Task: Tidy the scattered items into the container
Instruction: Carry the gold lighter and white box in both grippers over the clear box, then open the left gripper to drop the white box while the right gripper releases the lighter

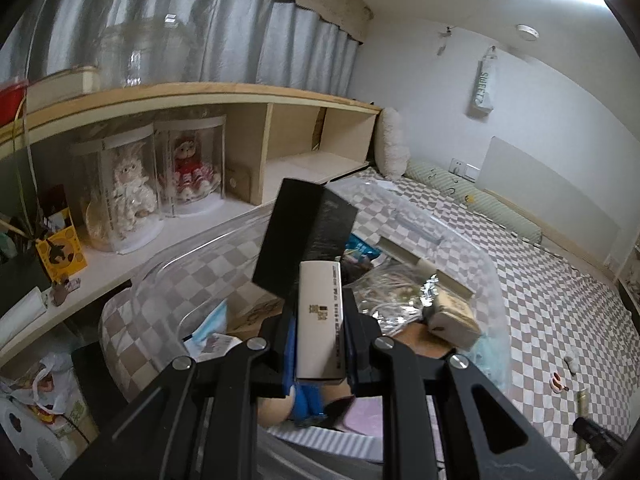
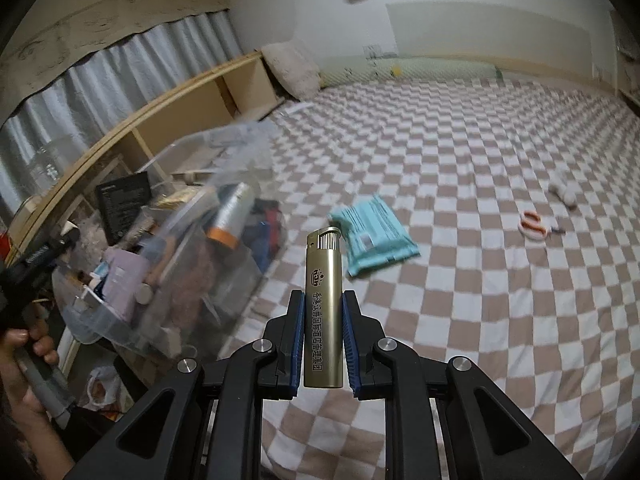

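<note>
Lighter [image 2: 324, 308], gold, stands clamped in the right tool [image 2: 323, 340] above the checkered bed [image 2: 480, 320]; left tool [image 1: 320, 344] grips a white box [image 1: 320, 320] over the clear container [image 1: 472, 248].

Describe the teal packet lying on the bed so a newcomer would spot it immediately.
Start from the checkered bedspread in the right wrist view. Just beyond the gold lighter, beside the clear container, lies the teal packet. It is flat, soft and rectangular, unlike the small orange-handled scissors farther right.

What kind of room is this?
A bedroom, most likely: a bed with a checked sheet, a pillow at its head, and a shelf of boxed dolls beside it.
</note>
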The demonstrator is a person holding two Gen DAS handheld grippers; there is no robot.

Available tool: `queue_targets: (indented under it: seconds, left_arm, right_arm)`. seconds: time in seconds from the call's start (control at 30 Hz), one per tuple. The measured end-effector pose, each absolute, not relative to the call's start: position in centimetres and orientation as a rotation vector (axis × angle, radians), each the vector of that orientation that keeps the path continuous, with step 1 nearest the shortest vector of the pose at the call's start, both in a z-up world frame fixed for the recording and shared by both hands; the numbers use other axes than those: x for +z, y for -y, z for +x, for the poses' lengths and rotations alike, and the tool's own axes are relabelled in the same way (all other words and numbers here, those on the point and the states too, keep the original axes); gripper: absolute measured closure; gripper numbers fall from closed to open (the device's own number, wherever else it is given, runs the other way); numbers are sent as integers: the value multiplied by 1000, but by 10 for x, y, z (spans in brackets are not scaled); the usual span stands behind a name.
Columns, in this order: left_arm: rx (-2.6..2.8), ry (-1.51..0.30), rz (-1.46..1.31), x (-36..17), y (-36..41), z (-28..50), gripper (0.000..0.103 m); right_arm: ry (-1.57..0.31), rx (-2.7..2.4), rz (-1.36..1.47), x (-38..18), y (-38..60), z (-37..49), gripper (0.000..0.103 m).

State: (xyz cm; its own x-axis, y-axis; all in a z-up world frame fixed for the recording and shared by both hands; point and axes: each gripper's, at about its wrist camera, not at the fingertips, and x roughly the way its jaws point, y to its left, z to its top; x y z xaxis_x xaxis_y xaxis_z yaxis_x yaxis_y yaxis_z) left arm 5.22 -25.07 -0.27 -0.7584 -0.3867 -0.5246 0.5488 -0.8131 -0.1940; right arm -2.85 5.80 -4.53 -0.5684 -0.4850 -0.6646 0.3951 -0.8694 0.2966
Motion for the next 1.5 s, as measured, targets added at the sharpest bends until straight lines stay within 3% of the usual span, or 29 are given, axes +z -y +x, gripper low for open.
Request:
queue_targets:
  seconds: [0.53, 1.0, 1.23, 1.4, 1.5]
  left_arm:
    - [-2524, -494, 703, -9, 262, 32, 84]
    - [-2546, -451, 725, -11, 260, 28, 84]
    - [-2574, -464, 718, -7, 256, 30, 61]
    - [-2537, -458, 676, -2, 259, 38, 59]
    - [-2496, -443, 624, 3, 264, 48, 50]
  right_arm:
    - [81, -2353, 858, 27, -10, -10, 83]
    - [42, -2243, 810, 52, 45, -15, 83]
    - [6, -2181, 798, 58, 74, -13, 83]
    - [-10, -2158, 804, 56, 82, -14, 83]
    - [-16, -2140, 818, 52, 89, -16, 83]
